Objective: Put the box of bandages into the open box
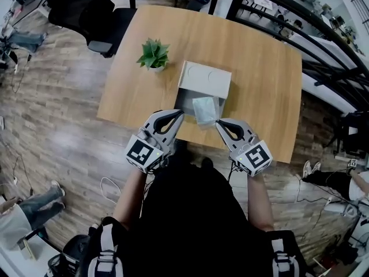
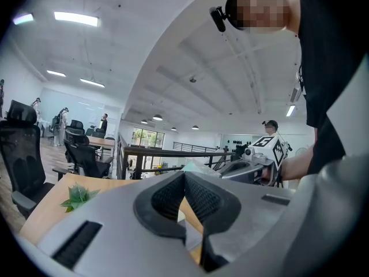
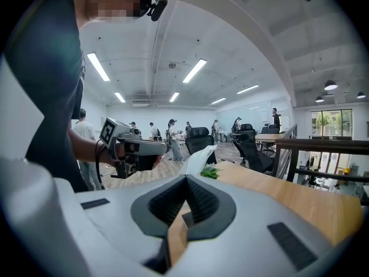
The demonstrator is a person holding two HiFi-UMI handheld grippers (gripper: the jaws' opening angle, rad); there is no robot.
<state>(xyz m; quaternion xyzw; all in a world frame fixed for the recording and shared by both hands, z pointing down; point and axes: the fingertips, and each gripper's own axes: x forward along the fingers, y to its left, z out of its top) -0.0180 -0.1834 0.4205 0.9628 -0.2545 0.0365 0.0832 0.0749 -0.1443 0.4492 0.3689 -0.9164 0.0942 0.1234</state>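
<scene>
The box of bandages [image 1: 206, 109] is a small pale carton, tilted at the near edge of the open box [image 1: 204, 78], about 5 o'clock from its middle, on the wooden table [image 1: 259, 79]. A potted plant [image 1: 153, 54] stands at 10 o'clock from the open box, clear of the work. The left gripper [image 1: 180, 113] sits at 9 o'clock from the carton and the right gripper [image 1: 219, 122] at 4 o'clock. Each gripper's own view shows its jaws pressed together at the tips with nothing between them, so neither pair is clamped on the carton. It lies between the two closed noses, and the pictures do not settle whether they touch it. The carton is probably very light, thin card with soft contents, so it should slide or tip at a slight nudge and dent if squeezed hard. Its smooth faces likely give closed noses little bite, so pressing from both sides could let it squirt out or twist. A surer hold is probably one pair of jaws opened across the narrow thickness near the middle, closing gently on the flat faces rather than on a corner or end flap.
</scene>
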